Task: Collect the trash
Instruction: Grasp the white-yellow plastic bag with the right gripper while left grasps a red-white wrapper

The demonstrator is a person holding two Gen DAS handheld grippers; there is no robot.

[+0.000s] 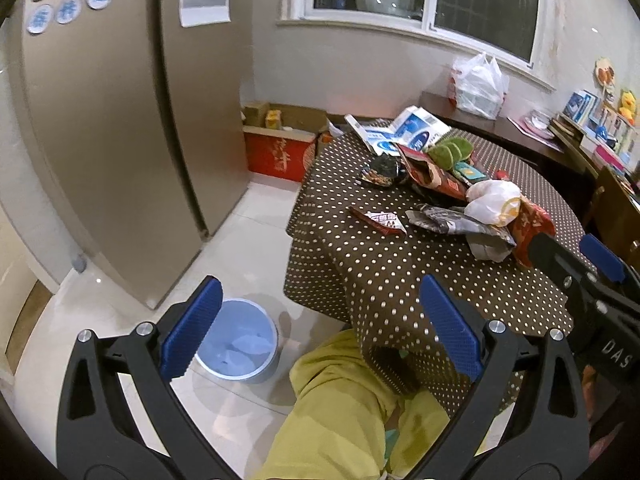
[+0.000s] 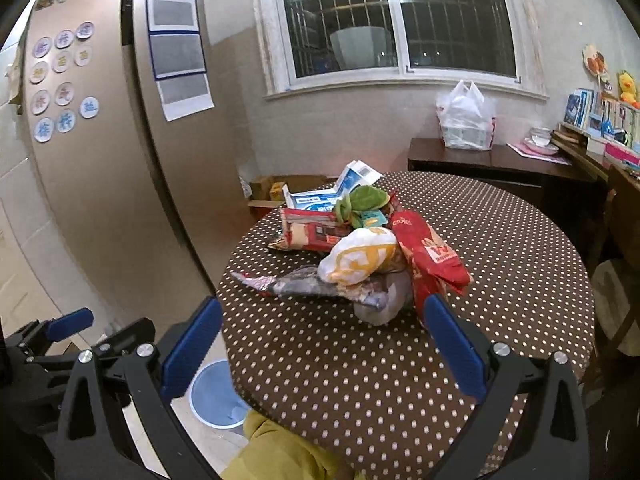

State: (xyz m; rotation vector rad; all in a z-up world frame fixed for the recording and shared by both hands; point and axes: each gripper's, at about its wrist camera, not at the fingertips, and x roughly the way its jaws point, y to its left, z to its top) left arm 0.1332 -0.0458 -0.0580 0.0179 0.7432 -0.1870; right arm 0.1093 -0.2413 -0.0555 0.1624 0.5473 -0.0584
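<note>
- Our left gripper (image 1: 322, 326) hangs spread wide and empty above the floor, near the blue bin (image 1: 240, 340).
- Our right gripper (image 2: 324, 346) gapes empty over the dotted tablecloth (image 2: 360, 380), just near of the wrapper pile (image 2: 368, 256).

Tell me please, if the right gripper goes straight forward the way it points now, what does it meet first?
Probably the grey crumpled wrapper at the near edge of the trash pile, though depth is unclear. The right gripper is open, with only bare tablecloth before it.
</note>
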